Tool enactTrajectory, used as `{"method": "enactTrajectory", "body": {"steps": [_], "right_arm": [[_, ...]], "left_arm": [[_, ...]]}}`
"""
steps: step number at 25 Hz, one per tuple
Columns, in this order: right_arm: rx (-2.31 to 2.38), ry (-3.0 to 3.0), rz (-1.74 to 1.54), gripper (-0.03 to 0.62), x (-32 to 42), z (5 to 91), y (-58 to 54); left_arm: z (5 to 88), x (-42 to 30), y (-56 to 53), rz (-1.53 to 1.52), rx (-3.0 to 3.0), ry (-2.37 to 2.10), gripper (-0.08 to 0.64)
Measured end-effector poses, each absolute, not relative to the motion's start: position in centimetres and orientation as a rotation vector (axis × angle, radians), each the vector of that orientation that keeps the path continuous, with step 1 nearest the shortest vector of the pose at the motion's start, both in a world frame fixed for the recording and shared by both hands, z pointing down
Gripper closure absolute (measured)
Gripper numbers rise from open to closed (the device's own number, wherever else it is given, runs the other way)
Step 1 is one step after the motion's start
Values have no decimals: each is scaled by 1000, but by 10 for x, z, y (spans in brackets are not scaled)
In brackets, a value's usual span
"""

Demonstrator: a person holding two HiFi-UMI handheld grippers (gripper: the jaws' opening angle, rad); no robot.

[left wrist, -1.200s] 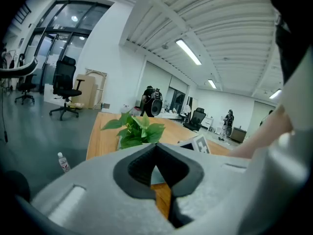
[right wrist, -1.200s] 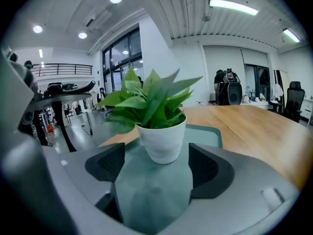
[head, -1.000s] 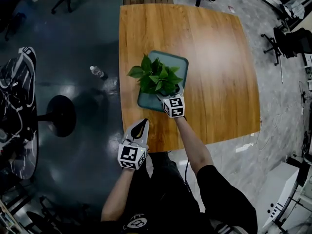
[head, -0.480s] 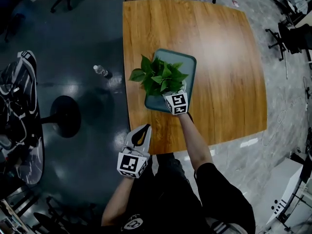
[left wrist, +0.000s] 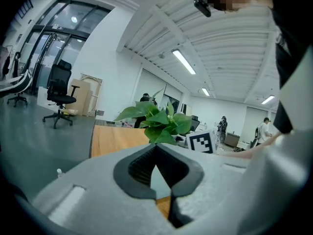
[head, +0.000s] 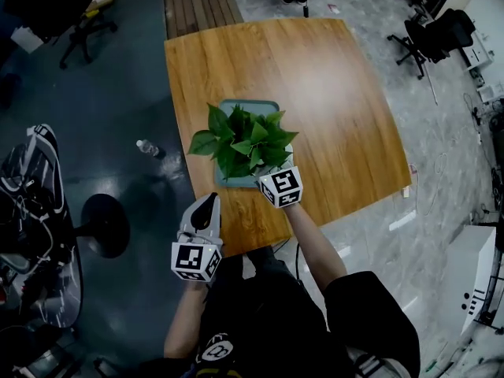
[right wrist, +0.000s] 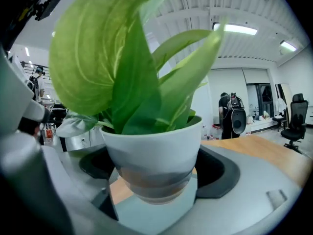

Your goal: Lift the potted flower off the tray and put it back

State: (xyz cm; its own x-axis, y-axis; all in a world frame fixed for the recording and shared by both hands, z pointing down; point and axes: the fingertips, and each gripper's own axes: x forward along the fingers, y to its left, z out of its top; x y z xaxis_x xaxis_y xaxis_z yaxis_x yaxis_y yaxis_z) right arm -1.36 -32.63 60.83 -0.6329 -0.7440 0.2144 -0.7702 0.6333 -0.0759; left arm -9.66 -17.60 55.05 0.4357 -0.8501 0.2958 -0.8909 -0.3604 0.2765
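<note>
The dark, shiny floor [head: 94,93] is the biggest thing I see, and it lies to my left. Next to it stands the big wooden table [head: 331,93], right in front of me. On the near left part of the table lies a blue-green tray [head: 240,105]. Most of the tray is hidden under leaves.

The potted flower [head: 244,142] is over the tray. It has lots of big green leaves and a white pot [right wrist: 154,153]. The pot stands up straight. From my right tool's camera I see the blue-green tray just under the pot, but I cannot tell if the pot touches it.

My right gripper [head: 272,173] reaches in from the near side of the tray and pinches the white pot. Its two dark pads sit one on each side of the pot, low down, under the leaves.

My left gripper [head: 209,203] is at the near left edge of the table, well apart from the flower. Its two jaws are pressed together with nothing in them.

A small water bottle [head: 147,148] lies on the floor, left of the table.
</note>
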Motion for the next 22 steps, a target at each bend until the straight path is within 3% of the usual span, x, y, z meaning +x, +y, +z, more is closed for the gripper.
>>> {"method": "enactTrajectory", "body": {"steps": [11, 22], "right_arm": [[1347, -2586, 318, 91, 34, 509, -252], [1371, -2620, 258, 91, 31, 476, -248]], "left_arm": [[446, -62, -170, 14, 2463, -1474, 562], [424, -71, -171, -7, 2505, -1534, 561]]}}
